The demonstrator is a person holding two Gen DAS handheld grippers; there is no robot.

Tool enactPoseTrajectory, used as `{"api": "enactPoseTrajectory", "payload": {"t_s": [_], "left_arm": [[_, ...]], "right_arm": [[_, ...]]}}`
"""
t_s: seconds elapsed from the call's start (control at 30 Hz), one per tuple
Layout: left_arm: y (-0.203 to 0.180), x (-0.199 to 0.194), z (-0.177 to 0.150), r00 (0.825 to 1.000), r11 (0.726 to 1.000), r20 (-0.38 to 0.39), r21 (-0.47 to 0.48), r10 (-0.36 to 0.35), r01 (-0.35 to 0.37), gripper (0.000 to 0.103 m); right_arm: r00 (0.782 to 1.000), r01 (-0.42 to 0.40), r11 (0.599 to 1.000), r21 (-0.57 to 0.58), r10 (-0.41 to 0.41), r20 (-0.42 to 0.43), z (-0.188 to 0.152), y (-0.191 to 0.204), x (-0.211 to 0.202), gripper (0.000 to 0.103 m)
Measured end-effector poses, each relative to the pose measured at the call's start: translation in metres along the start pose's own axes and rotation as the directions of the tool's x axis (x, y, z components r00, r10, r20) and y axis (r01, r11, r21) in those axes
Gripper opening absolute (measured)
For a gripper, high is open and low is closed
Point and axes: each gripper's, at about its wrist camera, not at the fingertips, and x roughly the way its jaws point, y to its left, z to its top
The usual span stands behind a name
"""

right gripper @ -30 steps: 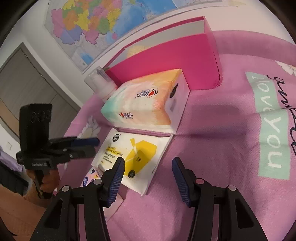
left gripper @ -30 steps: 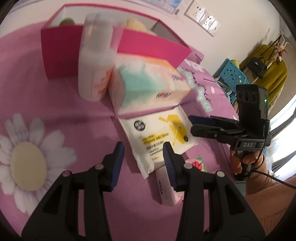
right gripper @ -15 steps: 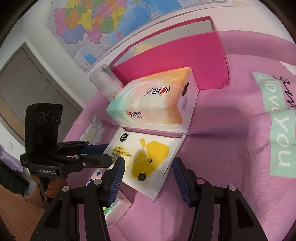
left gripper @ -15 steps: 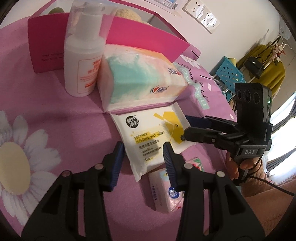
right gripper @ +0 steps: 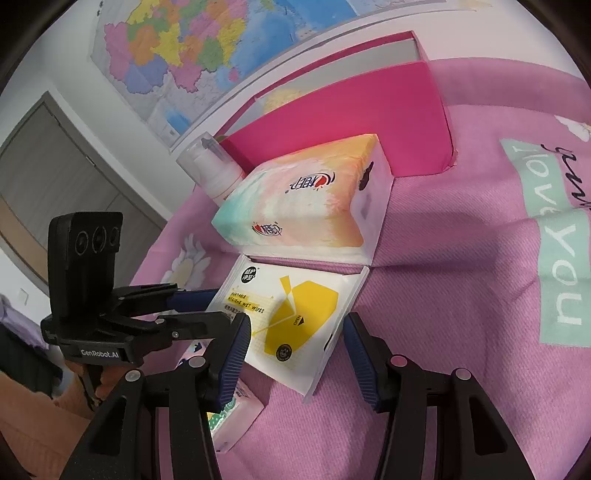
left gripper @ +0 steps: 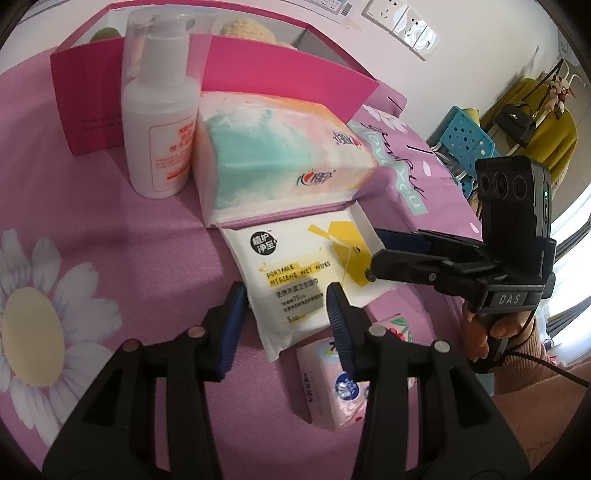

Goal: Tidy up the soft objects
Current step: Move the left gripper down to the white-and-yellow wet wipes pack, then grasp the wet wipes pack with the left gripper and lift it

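A white and yellow wet wipes pack (left gripper: 306,273) lies flat on the pink cloth, just in front of a pastel tissue pack (left gripper: 280,162). My left gripper (left gripper: 286,314) is open, its jaws on either side of the pack's near corner. My right gripper (right gripper: 295,350) is open too, straddling the pack's other end (right gripper: 295,317). A small pink tissue pack (left gripper: 332,387) lies beside the left gripper. A pink box (left gripper: 280,74) stands behind, with a sponge-like object (left gripper: 247,27) inside.
A white pump bottle (left gripper: 159,122) stands left of the tissue pack, in front of the box. The cloth has a daisy print (left gripper: 33,325) at the left. A blue basket (left gripper: 465,140) and a wall with sockets lie beyond the table edge.
Both grippers have moved in toward the wet wipes pack from opposite sides and now straddle it. Both stay open.
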Motion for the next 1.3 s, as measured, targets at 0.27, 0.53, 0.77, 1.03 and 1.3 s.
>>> {"api": "enactPoseTrajectory", "payload": {"t_s": [0.27,0.53,0.77,1.03,1.3], "left_arm": [[-0.001,0.0,0.0,1.0,1.0,0.0,0.0,0.001,-0.001,0.046],[-0.003,0.001,0.001,1.0,1.0,0.003,0.001,-0.002,0.002,0.051],[-0.01,-0.002,-0.003,0.999,0.999,0.025,0.014,0.038,-0.038,0.05],[-0.019,-0.017,-0.001,0.998,1.0,0.058,0.024,0.017,-0.018,0.05],[-0.032,-0.044,0.006,0.994,0.998,0.106,0.057,-0.038,0.032,0.05]], "right_arm": [[1.0,0.01,1.0,-0.011,-0.01,0.003,-0.001,0.002,0.002,0.054],[1.0,0.014,1.0,-0.012,-0.014,0.007,0.0,0.004,0.003,0.054],[1.0,0.004,1.0,-0.002,-0.004,0.02,-0.002,0.004,-0.002,0.042],[0.999,0.013,1.0,-0.009,-0.012,0.053,-0.003,0.007,-0.015,0.037],[0.995,0.024,0.999,-0.024,-0.022,0.101,0.0,0.013,-0.038,0.036]]}}
